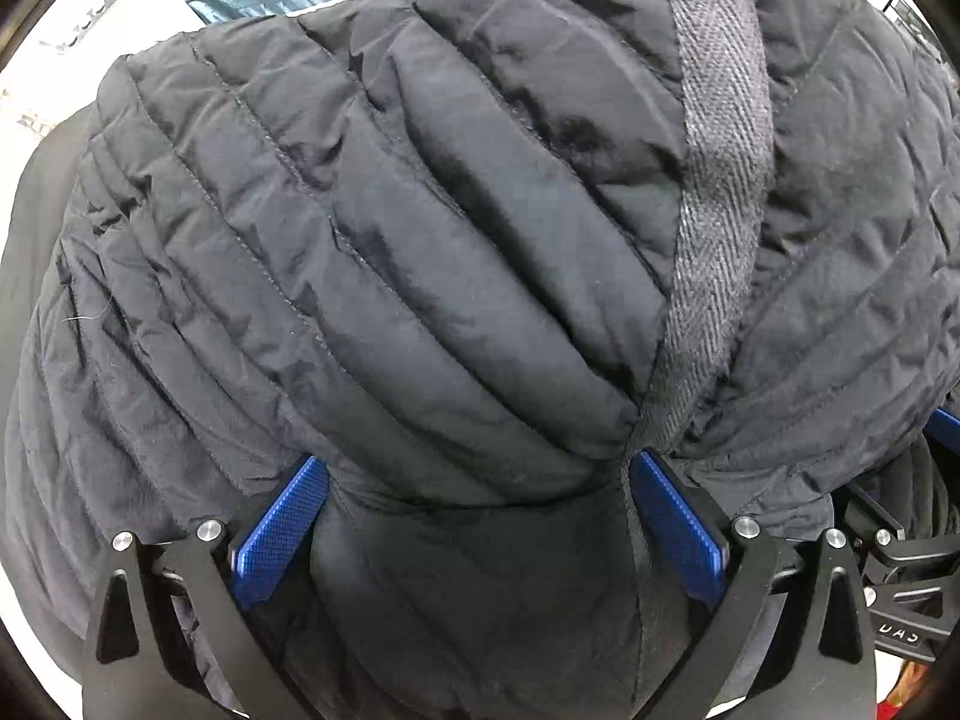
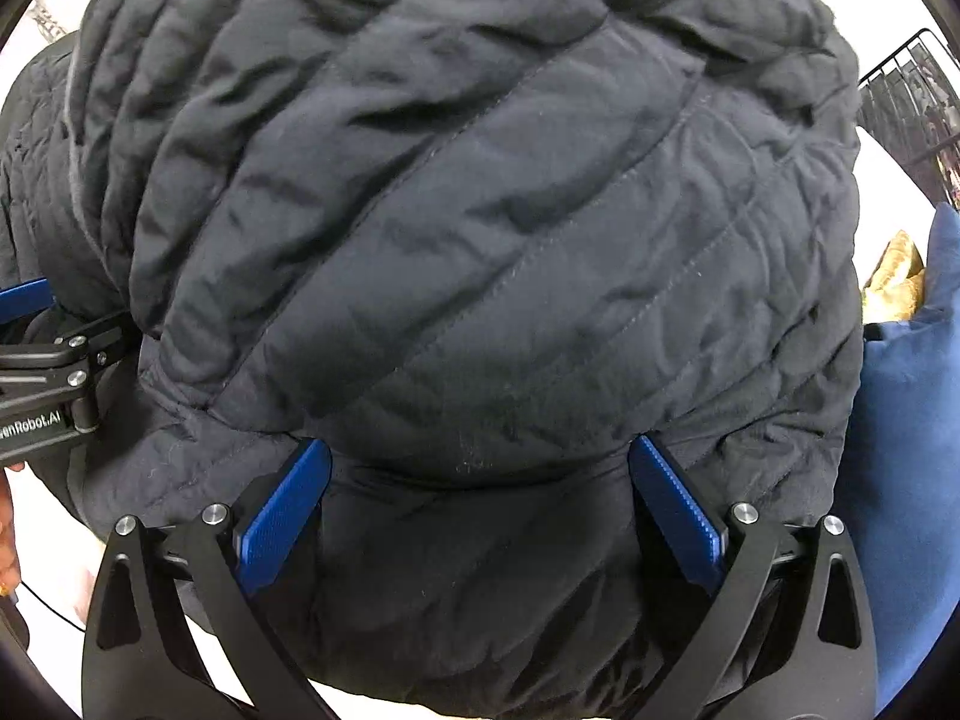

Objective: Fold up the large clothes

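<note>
Jaws on your left gripper (image 1: 477,501) stand wide apart, pointing down with a bulge of the black quilted jacket (image 1: 420,228) filling the gap between the blue pads (image 1: 282,531) and a grey woven strap (image 1: 717,192) running over it toward the right pad. Your right gripper (image 2: 480,492) is likewise spread wide over the same jacket (image 2: 480,210), which lies bunched on a white bench (image 2: 42,516), with a blue cushion (image 2: 906,420) just beside it
</note>
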`<state>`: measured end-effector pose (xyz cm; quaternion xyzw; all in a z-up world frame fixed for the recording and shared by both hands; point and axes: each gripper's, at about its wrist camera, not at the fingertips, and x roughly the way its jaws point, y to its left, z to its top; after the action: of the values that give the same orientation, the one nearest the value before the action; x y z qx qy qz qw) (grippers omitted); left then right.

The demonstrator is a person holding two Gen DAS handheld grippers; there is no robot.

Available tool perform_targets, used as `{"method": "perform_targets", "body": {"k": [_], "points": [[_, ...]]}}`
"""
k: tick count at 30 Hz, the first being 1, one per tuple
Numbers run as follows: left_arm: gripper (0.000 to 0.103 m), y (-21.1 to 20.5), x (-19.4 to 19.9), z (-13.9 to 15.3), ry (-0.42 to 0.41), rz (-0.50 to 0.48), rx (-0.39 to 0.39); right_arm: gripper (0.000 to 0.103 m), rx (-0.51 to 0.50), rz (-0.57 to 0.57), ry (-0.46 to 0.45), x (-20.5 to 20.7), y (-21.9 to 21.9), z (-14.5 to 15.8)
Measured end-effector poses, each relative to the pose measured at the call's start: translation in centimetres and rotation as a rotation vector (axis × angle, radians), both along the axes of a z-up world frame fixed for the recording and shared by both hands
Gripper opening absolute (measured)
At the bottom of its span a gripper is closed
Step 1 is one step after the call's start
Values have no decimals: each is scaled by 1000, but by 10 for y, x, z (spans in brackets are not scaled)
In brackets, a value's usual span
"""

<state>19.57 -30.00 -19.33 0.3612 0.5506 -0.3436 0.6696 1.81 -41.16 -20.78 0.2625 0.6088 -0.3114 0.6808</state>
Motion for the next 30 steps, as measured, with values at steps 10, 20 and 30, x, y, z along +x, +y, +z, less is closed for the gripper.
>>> {"method": "perform_targets", "body": {"k": [10,20,30], "points": [[99,1,-9,0,-20,-27,-3,99,13,-12,4,12,-17,-3],[98,32,-34,16,-53,-41,-60,99,22,-48,-67,-13,-4,19],[97,69,-63,59,-36,-17,-126,98,44,-163,-270,-83,14,69]]}}
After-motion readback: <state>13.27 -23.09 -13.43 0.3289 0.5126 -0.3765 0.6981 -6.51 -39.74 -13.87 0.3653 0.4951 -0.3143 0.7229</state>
